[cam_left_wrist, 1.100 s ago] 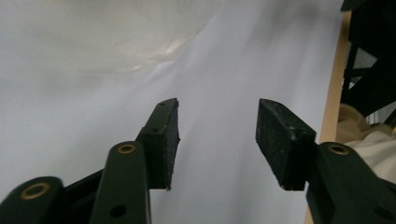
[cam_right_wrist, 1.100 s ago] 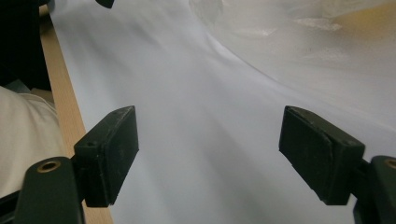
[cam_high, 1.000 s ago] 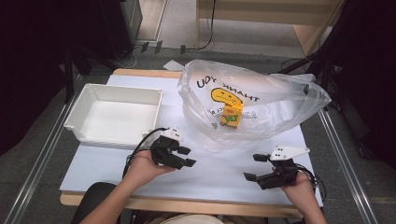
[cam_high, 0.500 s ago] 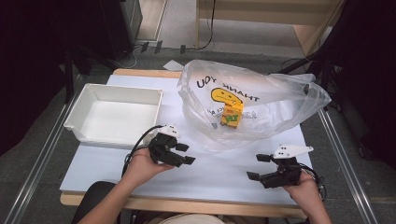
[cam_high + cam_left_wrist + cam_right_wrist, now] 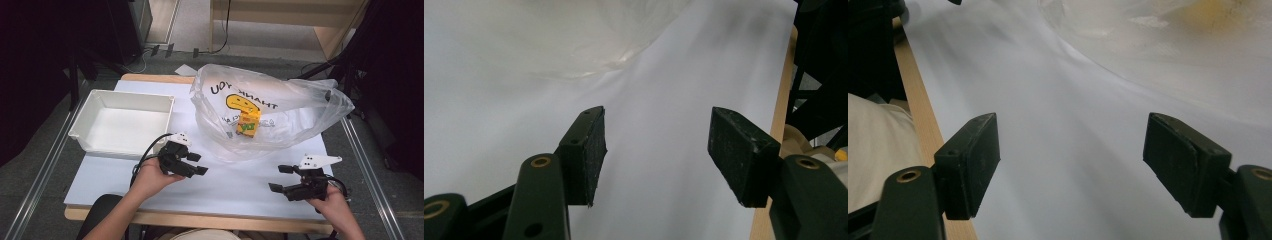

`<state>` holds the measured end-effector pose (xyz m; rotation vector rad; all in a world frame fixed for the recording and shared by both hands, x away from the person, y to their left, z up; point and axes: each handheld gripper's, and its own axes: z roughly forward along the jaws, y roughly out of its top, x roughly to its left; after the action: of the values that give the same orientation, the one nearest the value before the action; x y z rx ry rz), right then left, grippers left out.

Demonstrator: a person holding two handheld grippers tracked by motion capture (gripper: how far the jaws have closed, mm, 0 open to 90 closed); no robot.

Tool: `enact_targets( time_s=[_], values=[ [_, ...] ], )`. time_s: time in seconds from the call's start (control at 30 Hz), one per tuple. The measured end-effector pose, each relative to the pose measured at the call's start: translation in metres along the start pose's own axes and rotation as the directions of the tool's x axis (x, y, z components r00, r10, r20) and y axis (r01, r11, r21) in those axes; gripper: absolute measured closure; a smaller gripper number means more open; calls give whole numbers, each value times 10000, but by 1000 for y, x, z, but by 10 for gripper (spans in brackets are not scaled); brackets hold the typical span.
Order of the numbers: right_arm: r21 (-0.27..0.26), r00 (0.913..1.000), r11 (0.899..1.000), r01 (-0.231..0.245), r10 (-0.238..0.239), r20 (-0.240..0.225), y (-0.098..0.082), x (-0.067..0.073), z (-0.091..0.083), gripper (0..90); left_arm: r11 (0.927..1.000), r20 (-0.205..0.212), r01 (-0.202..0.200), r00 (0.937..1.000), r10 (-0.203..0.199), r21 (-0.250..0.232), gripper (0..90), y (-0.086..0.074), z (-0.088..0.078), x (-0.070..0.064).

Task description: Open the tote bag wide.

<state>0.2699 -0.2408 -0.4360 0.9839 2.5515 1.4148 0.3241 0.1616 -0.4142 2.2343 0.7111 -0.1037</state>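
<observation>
The wide white-covered worktop (image 5: 235, 187) with a pale wooden front edge carries everything. On its far right part lies a big clear crumpled plastic bag (image 5: 295, 107) with dark printed letters and a yellow face; its near edge comes toward the space between the two hands. To the left of the bag stands a white rectangular plastic tray (image 5: 85, 127), near the left edge of the worktop. Inside the bag, about in its middle, a small yellow and orange carton (image 5: 248, 123) stands upright.

The left tongs (image 5: 198, 164) are just beside the near edge of the bag and point to it. Their jaws have just been opening and now stand spread, with nothing between the black pads (image 5: 589, 150); below them is bare worktop. The right tongs (image 5: 280, 178) are over the near right part of the worktop, apart from the bag. They also stand spread and hold nothing.
</observation>
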Motion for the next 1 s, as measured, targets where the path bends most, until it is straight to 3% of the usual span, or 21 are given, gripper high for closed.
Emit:
enact_targets(
  time_s=[0.2, 0.37, 0.47, 1.0],
  values=[
    [88, 9992, 9999, -132, 129, 374, -4, -4, -5, 214, 10000, -41, 59, 10000, -59, 36, 406, 0, -1, 1],
    [73, 9979, 9981, -610, 609, 210, -8, -19, -14, 201, 10000, -77, 63, 10000, -63, -27, 401, 0, -3, 2],
    [100, 9964, 9970, -769, 765, 360, -11, -24, -18, 217, 9998, -129, 168, 9998, -167, 50, 399, 2, -4, 3],
    [47, 9916, 9953, -971, 964, 864, -11, -38, -26, 274, 9992, -134, 310, 9994, -313, -237, 396, 17, -19, 11]
  ],
)
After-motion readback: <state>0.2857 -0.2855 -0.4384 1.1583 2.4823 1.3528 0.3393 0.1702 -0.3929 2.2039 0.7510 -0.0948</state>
